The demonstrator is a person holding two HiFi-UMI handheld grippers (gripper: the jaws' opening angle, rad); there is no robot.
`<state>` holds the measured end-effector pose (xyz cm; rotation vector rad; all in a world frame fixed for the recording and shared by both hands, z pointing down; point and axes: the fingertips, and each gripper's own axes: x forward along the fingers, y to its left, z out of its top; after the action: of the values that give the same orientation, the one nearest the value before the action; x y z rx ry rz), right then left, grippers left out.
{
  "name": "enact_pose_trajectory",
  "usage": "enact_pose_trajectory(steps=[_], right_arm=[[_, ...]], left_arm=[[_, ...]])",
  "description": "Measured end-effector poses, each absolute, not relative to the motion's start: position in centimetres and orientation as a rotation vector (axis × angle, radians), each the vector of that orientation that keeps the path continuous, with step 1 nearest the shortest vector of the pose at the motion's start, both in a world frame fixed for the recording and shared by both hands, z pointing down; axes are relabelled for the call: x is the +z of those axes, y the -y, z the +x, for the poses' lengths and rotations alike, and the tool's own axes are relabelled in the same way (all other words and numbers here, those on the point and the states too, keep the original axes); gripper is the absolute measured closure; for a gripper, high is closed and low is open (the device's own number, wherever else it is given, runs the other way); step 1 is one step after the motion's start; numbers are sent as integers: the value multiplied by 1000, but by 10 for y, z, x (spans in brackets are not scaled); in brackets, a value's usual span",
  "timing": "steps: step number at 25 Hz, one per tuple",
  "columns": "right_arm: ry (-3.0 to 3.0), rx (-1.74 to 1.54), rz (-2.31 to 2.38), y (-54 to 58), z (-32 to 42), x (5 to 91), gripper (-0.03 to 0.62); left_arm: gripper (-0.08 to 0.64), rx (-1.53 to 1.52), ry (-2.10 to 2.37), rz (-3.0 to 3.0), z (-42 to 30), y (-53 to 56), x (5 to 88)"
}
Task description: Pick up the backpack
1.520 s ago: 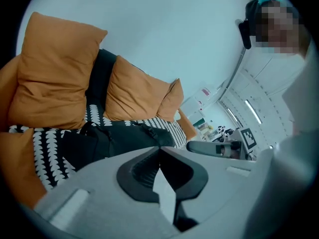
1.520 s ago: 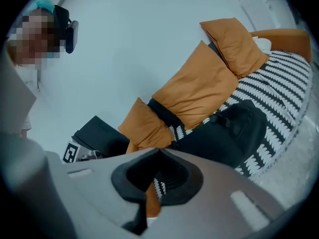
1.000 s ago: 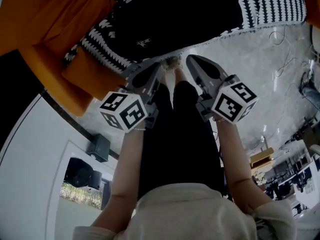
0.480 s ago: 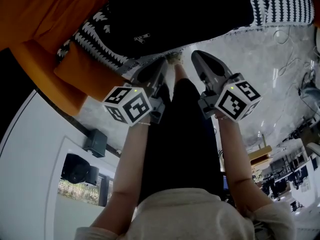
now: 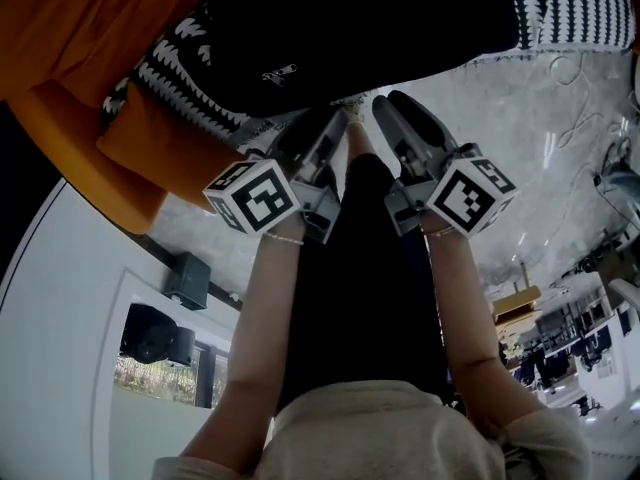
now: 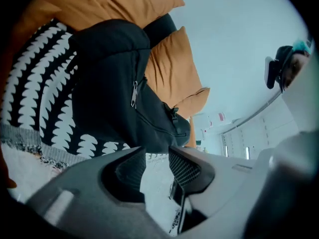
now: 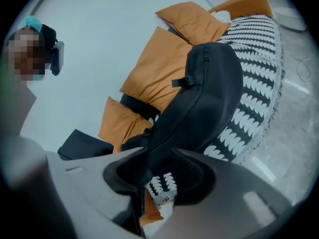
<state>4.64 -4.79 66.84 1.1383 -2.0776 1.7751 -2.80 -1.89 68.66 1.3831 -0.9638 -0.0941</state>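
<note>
The black backpack lies on a black-and-white patterned blanket over an orange sofa. My left gripper hangs just in front of the backpack's near edge, beside my right gripper. In the left gripper view the jaws of the left gripper are opening, and only pale floor shows between them, below the backpack. The right gripper is also opening, with the backpack's lower end right at its tips. No pad presses on it.
Orange cushions lean behind the backpack, and the sofa arm juts out at the left. Grey marbled floor with loose cables spreads to the right. The person's black-trousered legs stand under both grippers.
Both grippers have sunk closer to the backpack's near edge and rolled a little. Their jaws, shut before, now stand apart.
</note>
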Motion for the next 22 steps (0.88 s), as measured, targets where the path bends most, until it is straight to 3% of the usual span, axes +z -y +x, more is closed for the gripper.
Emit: enact_pose_trajectory(steps=[3, 6, 8, 22], right_arm=[[2032, 1807, 1138, 45, 47, 678, 434], [2007, 1785, 1158, 45, 49, 687, 338], [1989, 1796, 1171, 45, 50, 693, 321], [1915, 1950, 1301, 66, 55, 725, 299]], left_arm=[[401, -103, 953, 1350, -23, 20, 694], [340, -114, 947, 1314, -19, 21, 702], [318, -132, 943, 1285, -17, 22, 706], [281, -172, 1086, 1137, -42, 26, 739]])
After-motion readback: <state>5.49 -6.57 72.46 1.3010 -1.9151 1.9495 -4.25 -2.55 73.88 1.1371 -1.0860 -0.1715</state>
